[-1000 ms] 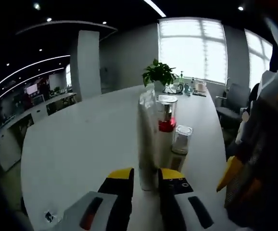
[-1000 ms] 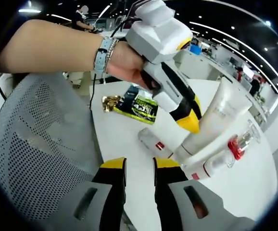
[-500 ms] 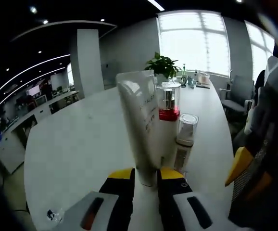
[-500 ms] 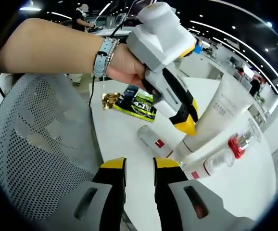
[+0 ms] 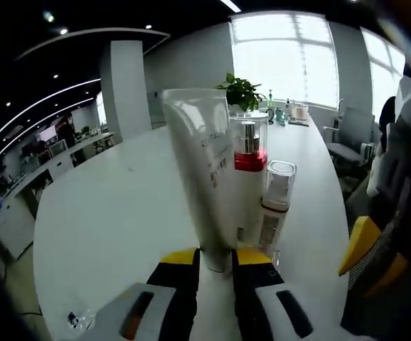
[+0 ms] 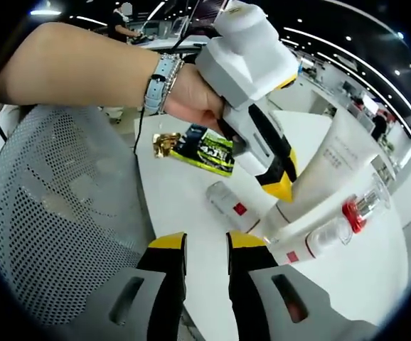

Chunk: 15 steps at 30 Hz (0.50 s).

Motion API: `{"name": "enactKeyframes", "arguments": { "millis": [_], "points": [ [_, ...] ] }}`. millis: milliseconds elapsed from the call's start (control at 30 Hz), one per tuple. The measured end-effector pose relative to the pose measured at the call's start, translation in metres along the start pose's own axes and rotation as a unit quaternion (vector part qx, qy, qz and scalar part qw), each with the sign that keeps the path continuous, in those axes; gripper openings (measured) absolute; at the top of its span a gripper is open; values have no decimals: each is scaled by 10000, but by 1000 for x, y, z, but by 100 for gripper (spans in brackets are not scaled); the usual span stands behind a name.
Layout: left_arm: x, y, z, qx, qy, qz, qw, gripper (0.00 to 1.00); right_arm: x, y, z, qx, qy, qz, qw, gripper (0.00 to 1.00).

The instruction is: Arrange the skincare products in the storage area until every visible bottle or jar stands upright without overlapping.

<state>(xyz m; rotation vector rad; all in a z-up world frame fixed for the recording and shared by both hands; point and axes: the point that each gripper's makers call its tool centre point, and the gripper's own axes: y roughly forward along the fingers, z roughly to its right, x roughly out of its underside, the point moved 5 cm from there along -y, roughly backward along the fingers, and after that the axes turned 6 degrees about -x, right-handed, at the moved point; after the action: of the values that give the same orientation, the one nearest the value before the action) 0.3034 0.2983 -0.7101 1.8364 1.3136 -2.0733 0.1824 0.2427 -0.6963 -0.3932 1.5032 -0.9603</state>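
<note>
We were partway through standing the skincare things up on the white table (image 5: 113,213)

Our left gripper (image 5: 215,261) was clamped on the cap end of the big white tube (image 5: 207,170), which stood nearly straight with its flat sealed end on top; in the right gripper view the same gripper (image 6: 280,186) pinched that tube (image 6: 326,174) just above its round cap. Right behind the tube stood a bottle with a red band (image 5: 248,160) under a clear shiny lid, and a small clear-topped bottle (image 5: 276,195) stood just beside it. One small bottle with a red label (image 6: 228,202) looked to be lying on its side near the table edge, so we judged it was left to do. Our right gripper (image 6: 197,245) was holding nothing, its yellow-tipped jaws a little apart, over a grey mesh chair (image 6: 56,213). A crinkly green packet (image 6: 207,150) lay flat farther off
</note>
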Motion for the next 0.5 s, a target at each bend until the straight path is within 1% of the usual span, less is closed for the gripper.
{"name": "enactKeyframes", "arguments": {
  "millis": [100,167,233,267,333,467,500],
  "points": [
    [-1,2,-1,0,-32,-20,10000,18,0,0,-1,-17,-24,-7,10000,20],
    [-3,1,-2,-4,-163,-81,9998,20,0,0,-1,-21,-25,-12,10000,20],
    [-3,-5,-4,-21,-433,-324,9985,24,0,0,-1,-18,-28,-7,10000,20],
    [-5,-10,-8,-56,-483,-348,9982,26,-1,0,-1,-14,-36,5,10000,20],
    [-8,-19,-11,-116,-449,-354,9983,28,-1,0,-1,-14,-52,14,10000,20],
    [-9,-45,-18,-519,-454,-494,9964,28,-4,-2,-2,-23,-94,85,9999,20],
    [-9,-50,-18,-547,-509,-479,9961,28,-5,-2,-3,-25,-97,105,9999,20]
  ]
}}
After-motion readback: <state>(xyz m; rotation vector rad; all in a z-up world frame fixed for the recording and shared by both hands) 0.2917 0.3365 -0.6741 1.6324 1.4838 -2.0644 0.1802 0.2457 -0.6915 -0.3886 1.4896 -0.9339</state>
